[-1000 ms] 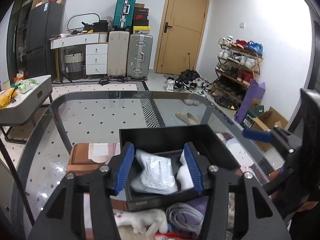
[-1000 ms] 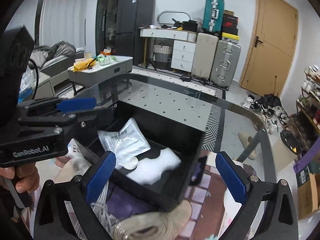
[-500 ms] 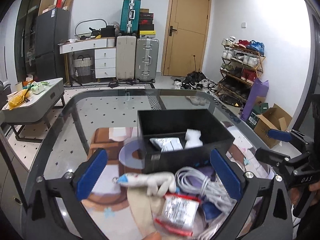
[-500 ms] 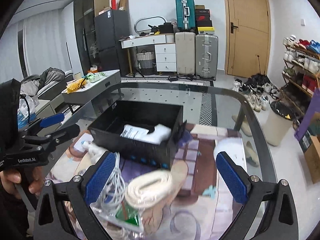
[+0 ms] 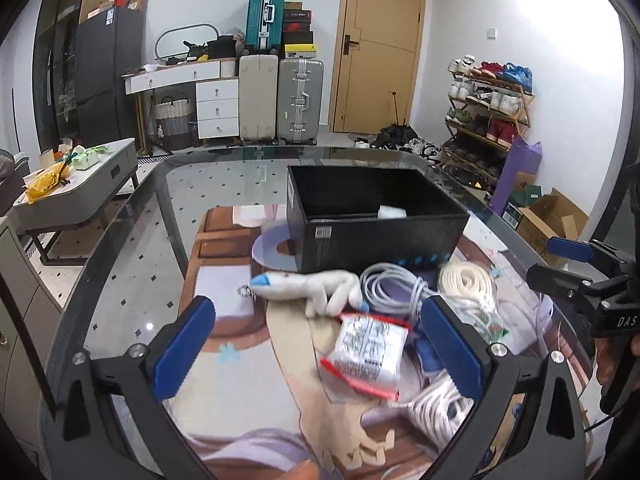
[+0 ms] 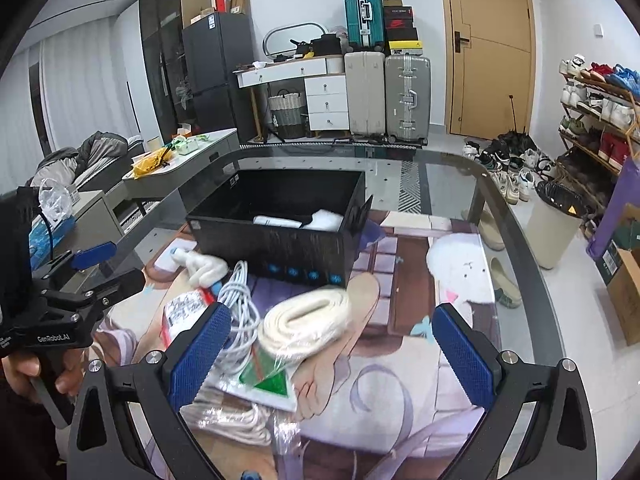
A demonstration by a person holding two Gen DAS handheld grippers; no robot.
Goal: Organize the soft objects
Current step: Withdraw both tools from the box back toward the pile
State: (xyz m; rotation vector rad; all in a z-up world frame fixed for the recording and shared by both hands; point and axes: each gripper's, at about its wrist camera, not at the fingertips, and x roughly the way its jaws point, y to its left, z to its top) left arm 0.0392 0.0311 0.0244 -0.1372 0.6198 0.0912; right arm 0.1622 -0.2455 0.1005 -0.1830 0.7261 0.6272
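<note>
Inside one black box (image 6: 280,236): two white soft items (image 6: 316,219).

We see the box (image 5: 380,236) toward the table's (image 5: 132,280) far edge, holding what may be two packets; plush toy (image 5: 308,286), cable (image 5: 394,286) and rolled strap (image 5: 466,282) lie before it.

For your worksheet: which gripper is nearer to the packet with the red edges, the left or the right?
Left. The left gripper hangs open right over the red-edged packet, which lies between its fingers. The right gripper is open further right, over the coiled cream rope, with the packet beyond its left finger.
</note>
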